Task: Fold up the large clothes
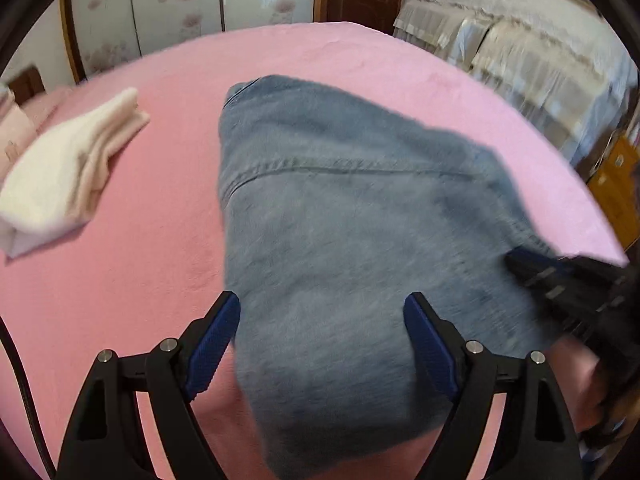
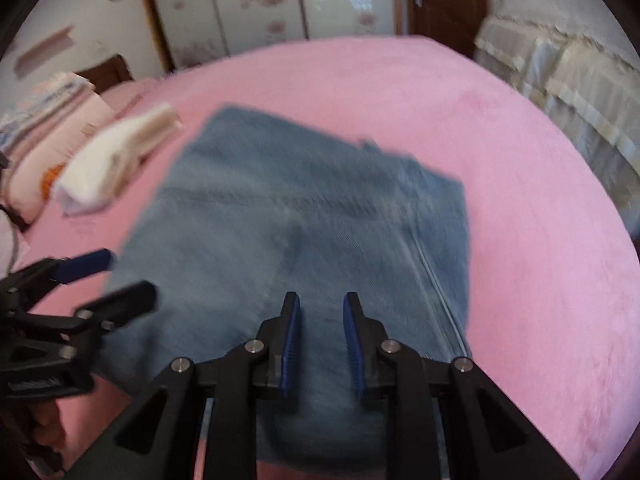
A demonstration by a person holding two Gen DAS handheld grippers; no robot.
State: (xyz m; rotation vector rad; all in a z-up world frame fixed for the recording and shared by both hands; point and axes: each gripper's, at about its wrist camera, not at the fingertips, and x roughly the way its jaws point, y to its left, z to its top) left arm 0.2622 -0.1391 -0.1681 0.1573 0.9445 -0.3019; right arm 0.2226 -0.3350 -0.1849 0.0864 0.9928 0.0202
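Left wrist view
Jeans [image 1: 340, 248]: folded, lying on the pink blanket [image 1: 140, 280] (picture blurred).
Left gripper [image 1: 322, 312]: fingers wide apart above the near end of the jeans, holding nothing.
White clothes [image 1: 68, 176]: folded, well left of the jeans.

Right wrist view
Right gripper [image 2: 319, 312]: fingers slightly apart over the jeans [image 2: 304, 232], clamped on nothing.
Left gripper [image 2: 116, 276]: at the jeans' left edge, fingers spread.
White clothes [image 2: 116, 160]: beside pink folded laundry [image 2: 56, 136].

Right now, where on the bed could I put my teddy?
Bare pink bed lies right of the jeans, and beyond them toward the wardrobe. A strip shows between the jeans and the white towel. The left side is crowded: towel and pink stack.
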